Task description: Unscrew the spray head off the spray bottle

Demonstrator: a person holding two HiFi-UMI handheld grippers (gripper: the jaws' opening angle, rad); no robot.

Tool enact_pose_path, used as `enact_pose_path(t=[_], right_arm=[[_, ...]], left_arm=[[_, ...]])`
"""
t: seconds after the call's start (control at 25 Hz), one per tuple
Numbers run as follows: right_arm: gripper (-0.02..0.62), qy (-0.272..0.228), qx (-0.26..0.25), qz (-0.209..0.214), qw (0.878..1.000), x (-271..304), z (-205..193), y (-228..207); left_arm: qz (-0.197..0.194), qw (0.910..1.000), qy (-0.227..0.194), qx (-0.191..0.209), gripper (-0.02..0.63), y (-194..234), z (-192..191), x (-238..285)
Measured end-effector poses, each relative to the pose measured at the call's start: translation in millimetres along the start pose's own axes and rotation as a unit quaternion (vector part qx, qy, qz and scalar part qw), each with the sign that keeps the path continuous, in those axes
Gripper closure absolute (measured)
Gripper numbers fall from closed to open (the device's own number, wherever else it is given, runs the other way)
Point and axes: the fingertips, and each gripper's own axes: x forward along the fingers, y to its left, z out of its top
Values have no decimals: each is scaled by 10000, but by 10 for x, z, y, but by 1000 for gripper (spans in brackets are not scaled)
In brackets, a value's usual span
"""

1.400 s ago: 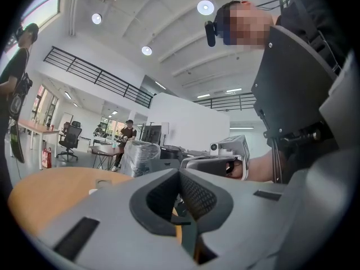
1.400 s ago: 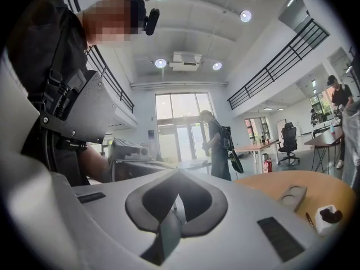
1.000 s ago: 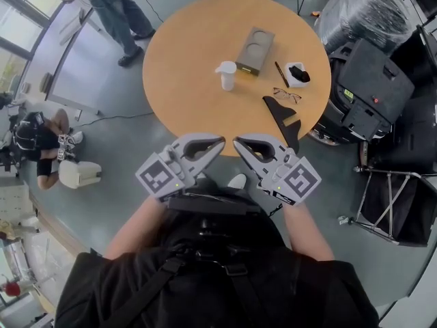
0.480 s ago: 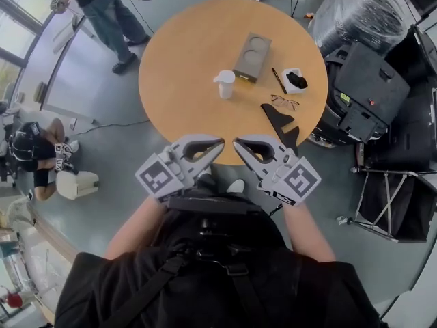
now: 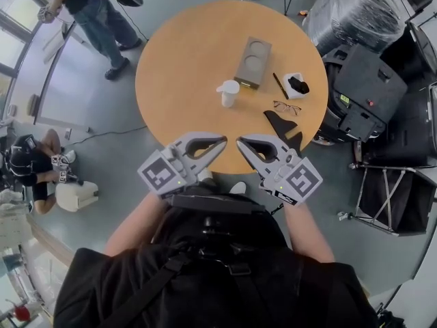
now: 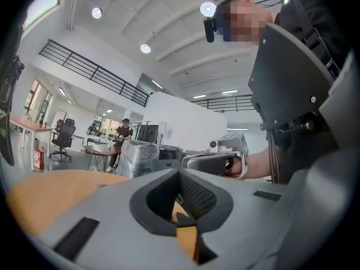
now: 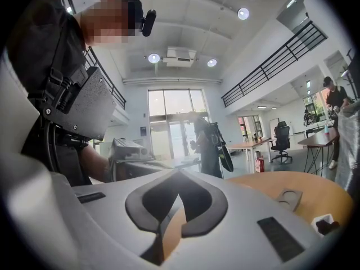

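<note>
Round and wooden, the surface stands on a grey floor in a large open room, with a person standing beyond its far left side and another person low on the floor off to the left. We see the white spray bottle upright near the middle of the surface, its spray head on. Just beyond it to the right lies a grey tray with two round hollows. Right of the bottle we find a dark pen, a small white box with something black in it, a pair of glasses, and a black angular piece at the near right edge. We hold the left gripper and the right gripper side by side over the near edge of the surface, tips close to one another and well apart from the bottle. Each gripper's own view shows its jaws together with nothing between them, only the wood showing through the gap behind the pads. Black cases and a plastic-wrapped bundle stand to the right of the surface.
</note>
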Motion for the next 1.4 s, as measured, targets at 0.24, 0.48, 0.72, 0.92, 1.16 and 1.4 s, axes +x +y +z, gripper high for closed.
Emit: enact_pose_path(t=[0.24,0.48,0.72,0.92,1.16,1.4], right_arm=[[600,66,-36,-188,9998,396,-28,-221],[600,183,-15,-371,9991,794,-54,-338],[600,284,44,-541,9981,954,-172,-619],[600,319,-1,-568,9979,1091,-204,-581],[600,272,88,-484,9984,969,-247,-926],[600,345,111,-274,9990,792,-383,-1320]], left_arm=[[-164,9999,13,46,601,424,4,-91],[-330,9994,10,35,601,780,-9,-278],[-473,9989,-8,-18,601,1111,-120,-189],[-498,9987,-48,5,601,1162,-163,-286],[-287,9995,94,7,601,1291,-261,-17],[104,9999,109,9,600,1394,-489,334]])
